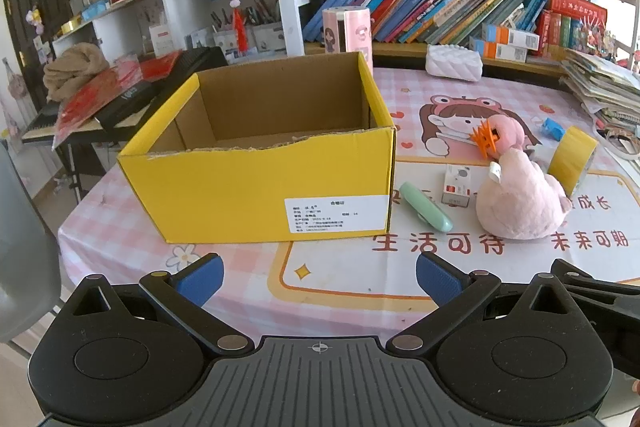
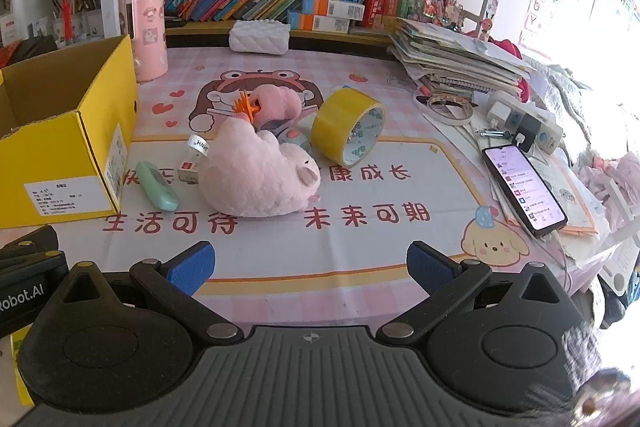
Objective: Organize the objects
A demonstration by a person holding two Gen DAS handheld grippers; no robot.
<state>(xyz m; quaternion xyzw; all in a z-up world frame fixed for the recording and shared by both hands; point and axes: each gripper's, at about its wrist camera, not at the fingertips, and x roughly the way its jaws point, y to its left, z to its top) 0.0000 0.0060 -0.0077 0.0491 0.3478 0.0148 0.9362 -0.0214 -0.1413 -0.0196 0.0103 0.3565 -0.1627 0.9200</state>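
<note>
The open yellow cardboard box [image 1: 264, 183] ahead of your left gripper [image 1: 319, 277] shows only bare cardboard inside. Your right gripper [image 2: 310, 263] faces the fluffy pink plush toy [image 2: 256, 179] lying right of the box. Both grippers' jaws are spread wide, gripping nothing.

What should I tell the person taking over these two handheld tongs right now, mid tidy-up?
Left tongs: open, empty, hanging over the table's near edge in front of the yellow box.
Right tongs: open, empty, facing the pink plush toy.
Things: the box looks empty. Beside it lie the green case and a small carton; then the plush, an orange clip and the yellow tape roll.
Done: nothing packed yet.
Left: probably move the loose items into the box; the green case is nearest.
</note>
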